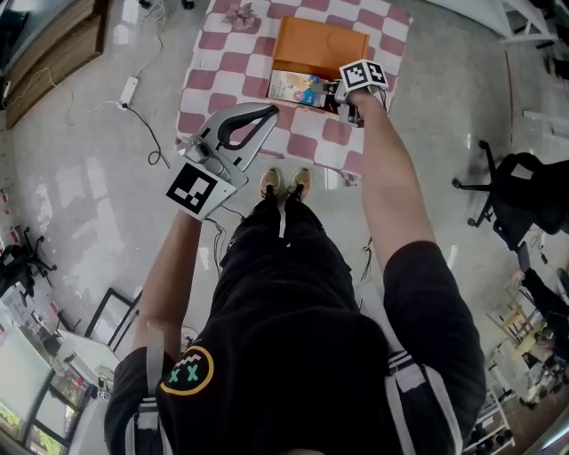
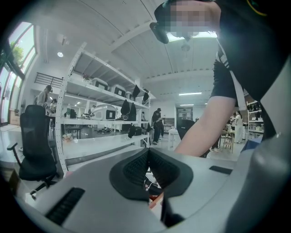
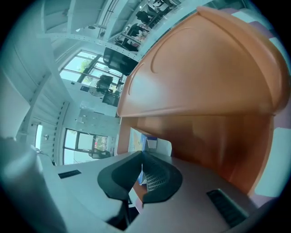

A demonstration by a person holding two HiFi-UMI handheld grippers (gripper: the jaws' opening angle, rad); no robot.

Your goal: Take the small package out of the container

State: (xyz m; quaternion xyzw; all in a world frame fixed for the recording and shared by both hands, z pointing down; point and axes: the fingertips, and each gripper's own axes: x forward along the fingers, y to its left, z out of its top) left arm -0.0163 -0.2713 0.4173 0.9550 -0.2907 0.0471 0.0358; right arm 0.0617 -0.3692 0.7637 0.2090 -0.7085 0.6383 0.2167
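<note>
An orange container (image 1: 320, 40) lies open on a red-and-white checked cloth (image 1: 227, 67). The small package (image 1: 296, 87), white with blue print, lies at the container's near edge. My right gripper (image 1: 340, 96) reaches to the package's right end. In the right gripper view the orange lid (image 3: 204, 68) arches overhead, the package (image 3: 148, 143) stands just ahead, and my right gripper (image 3: 142, 170) is shut with a thin white-and-blue edge of the package pinched between the pads. My left gripper (image 1: 265, 112) is held up in the air well short of the cloth. Its pads meet in the left gripper view, my left gripper (image 2: 148, 154) empty.
A crumpled pink item (image 1: 240, 13) lies at the cloth's far side. A power strip with cable (image 1: 130, 89) is on the floor to the left, an office chair (image 1: 520, 191) to the right. Shelving (image 2: 91, 113) and distant people show in the left gripper view.
</note>
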